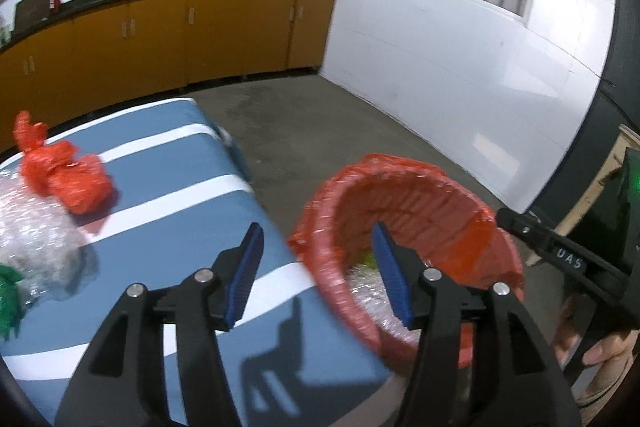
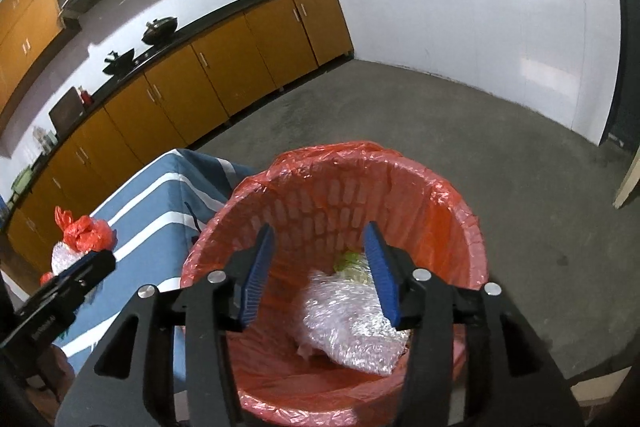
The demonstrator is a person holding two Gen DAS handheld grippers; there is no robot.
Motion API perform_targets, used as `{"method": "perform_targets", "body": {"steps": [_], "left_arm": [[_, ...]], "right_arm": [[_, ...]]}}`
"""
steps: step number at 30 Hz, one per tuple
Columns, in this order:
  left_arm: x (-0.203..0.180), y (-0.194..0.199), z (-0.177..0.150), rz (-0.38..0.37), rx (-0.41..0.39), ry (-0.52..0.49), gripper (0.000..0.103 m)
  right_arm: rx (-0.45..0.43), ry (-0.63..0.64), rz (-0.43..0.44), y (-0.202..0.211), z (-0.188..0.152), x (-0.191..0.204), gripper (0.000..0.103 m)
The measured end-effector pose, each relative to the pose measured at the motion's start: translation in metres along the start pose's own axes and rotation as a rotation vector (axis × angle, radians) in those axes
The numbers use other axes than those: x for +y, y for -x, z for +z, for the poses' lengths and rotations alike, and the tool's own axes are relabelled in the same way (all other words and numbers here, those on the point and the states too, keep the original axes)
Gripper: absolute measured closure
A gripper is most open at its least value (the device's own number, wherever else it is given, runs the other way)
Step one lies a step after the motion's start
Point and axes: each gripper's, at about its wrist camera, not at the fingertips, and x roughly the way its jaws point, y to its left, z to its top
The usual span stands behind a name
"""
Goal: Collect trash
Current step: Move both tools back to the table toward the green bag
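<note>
Crinkly clear bubble wrap (image 2: pixel 352 323) in red-lined bin (image 2: pixel 476 227), both tools (image 1: pixel 318 271) (image 2: pixel 318 271) wide, empty.

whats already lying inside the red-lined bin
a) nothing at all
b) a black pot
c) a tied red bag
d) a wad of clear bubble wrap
d, a wad of clear bubble wrap lies at the bottom of the red-lined bin, seen between the open jaws of the right gripper.

Green scrap (image 1: pixel 9 301) cut by left edge; bin's (image 1: pixel 404 195) yellow-green contents (image 2: pixel 352 263) indistinct.
</note>
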Motion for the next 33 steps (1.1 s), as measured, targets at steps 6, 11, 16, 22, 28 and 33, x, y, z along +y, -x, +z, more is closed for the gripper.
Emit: {"method": "perform_targets", "body": {"steps": [6, 11, 16, 22, 28, 33], "left_arm": [[0.036, 0.026, -0.009, 0.105, -0.03, 0.025, 0.042], [0.074, 0.046, -0.02, 0.182, -0.048, 0.083, 0.041], [0.114, 0.071, -0.032, 0.271, -0.073, 0.145, 0.04], [0.16, 0.104, -0.05, 0.401, -0.1, 0.2, 0.037], [0.211, 0.126, -0.068, 0.501, -0.099, 0.272, 0.037], [0.235, 0.125, -0.072, 0.531, -0.078, 0.279, 0.037]], "right_arm": [[0.005, 0.065, 0.02, -0.004, -0.004, 0.025, 0.055], [0.02, 0.12, 0.062, -0.011, -0.007, 0.057, 0.055], [0.033, 0.186, 0.115, -0.016, -0.012, 0.097, 0.055], [0.052, 0.284, 0.208, -0.023, -0.021, 0.155, 0.055], [0.063, 0.356, 0.27, -0.025, -0.035, 0.2, 0.055], [0.079, 0.377, 0.294, -0.033, -0.041, 0.221, 0.055]]}}
